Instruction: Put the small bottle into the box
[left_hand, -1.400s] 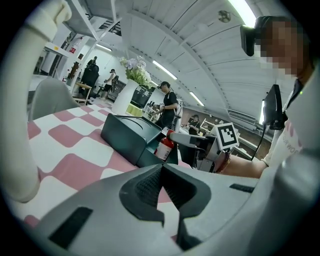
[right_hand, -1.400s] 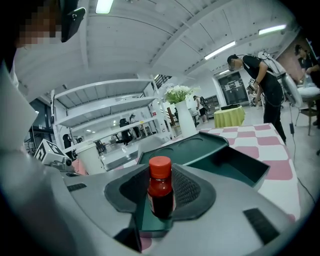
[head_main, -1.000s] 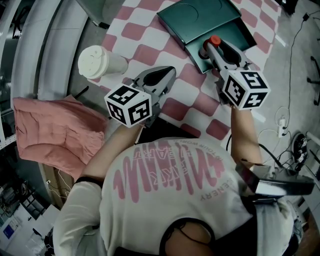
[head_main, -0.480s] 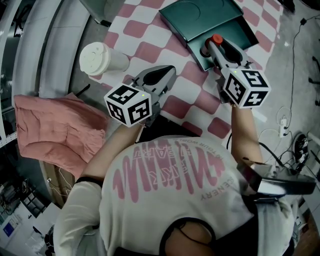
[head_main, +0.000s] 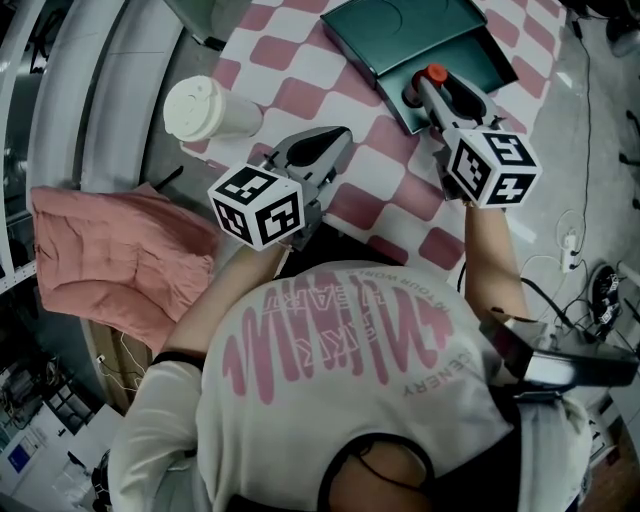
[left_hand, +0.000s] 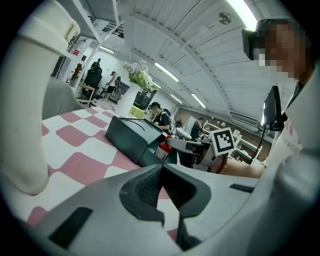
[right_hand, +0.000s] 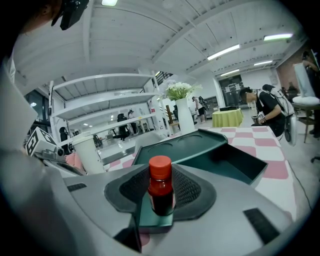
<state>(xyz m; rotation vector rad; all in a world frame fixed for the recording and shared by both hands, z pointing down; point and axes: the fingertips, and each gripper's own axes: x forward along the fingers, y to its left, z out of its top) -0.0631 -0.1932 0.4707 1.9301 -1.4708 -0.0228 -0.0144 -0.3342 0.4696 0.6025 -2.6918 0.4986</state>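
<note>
Table (head_main: 300, 95) with a pink-and-white checked cloth fills the upper middle of the head view. On it, up at the top right, sits the dark green box (head_main: 400, 30), open, with its lid tipped back. A white cup (head_main: 205, 110) with a lid stands at the upper left, well apart from the box.

The left gripper (left_hand: 162, 165) hangs over the cloth near the middle of the frame. Its jaws meet at the tips with nothing between them, so it's empty and out of the job.

The right gripper (head_main: 424, 86) is up at the near corner of the box with its jaws closed on the small bottle (right_hand: 161, 192). The bottle is upright, and the ribbed pads sit against both sides of its body, just below the red cap (right_hand: 160, 167). It hangs over the open tray part of the box. I can't tell whether its base already touches the box floor.

Handling-wise, my read is that this thing is light and stiff, so it won't squash. The sides look smooth and round, though, so it could twist or slip in flat pads. It's also tall for its width, so I'd expect it to tip over if it's let go at an angle. The mid-body hold looks right to me. The cap is narrower and would give much less to grip.
</note>
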